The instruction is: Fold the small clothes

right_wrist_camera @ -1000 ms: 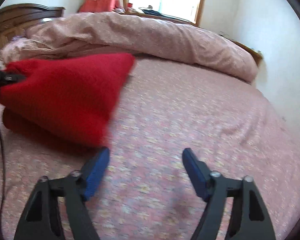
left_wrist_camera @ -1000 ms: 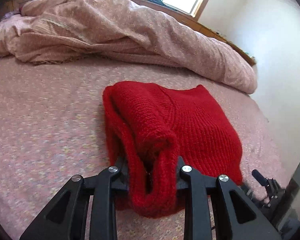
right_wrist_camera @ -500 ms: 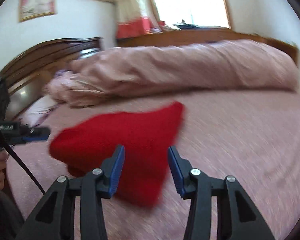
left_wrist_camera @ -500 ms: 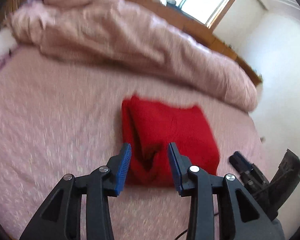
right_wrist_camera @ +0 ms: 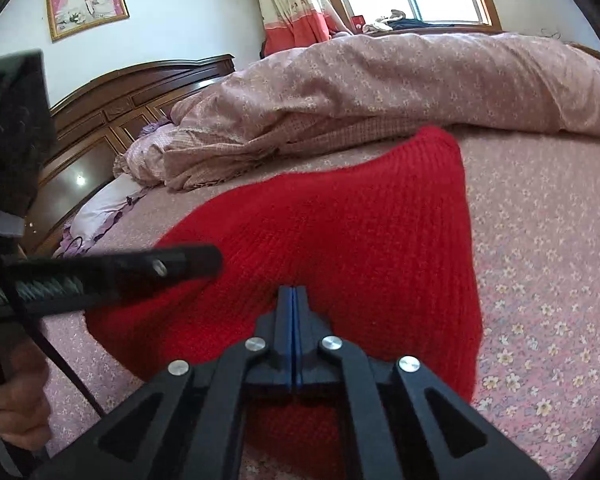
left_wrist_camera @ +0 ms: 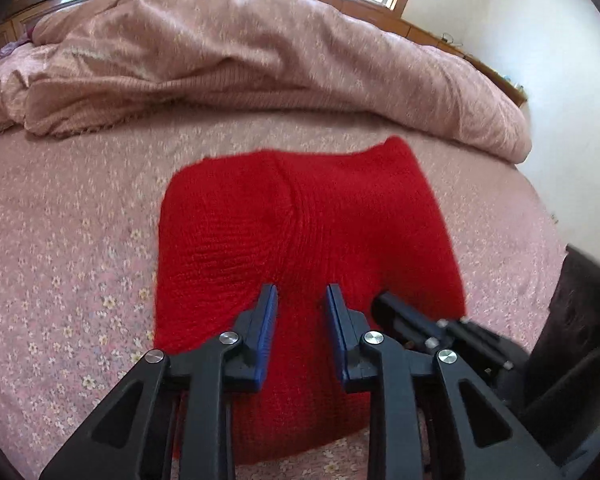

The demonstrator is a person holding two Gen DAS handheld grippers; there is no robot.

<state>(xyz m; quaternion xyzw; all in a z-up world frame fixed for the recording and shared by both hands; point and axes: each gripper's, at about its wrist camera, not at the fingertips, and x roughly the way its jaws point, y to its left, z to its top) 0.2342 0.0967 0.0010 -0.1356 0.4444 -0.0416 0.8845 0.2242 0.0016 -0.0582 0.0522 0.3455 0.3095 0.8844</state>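
Both pairs of fingers hung over the red sweater (left_wrist_camera: pixel 300 232), none gripping it: left gripper (left_wrist_camera: pixel 302 300) closing with a gap and nothing clamped, right gripper (right_wrist_camera: pixel 295 292) pressed fully together, empty. Sweater lay folded on the pink bedsheet (left_wrist_camera: pixel 60 240), near edge below the tips. Judged step: smoothing or finishing the fold; press flat from the middle outward, avoid snagging loose knit. Quilt (left_wrist_camera: pixel 240 48) bunched beyond, well apart. Left gripper's handle crossed right view, crowding that side
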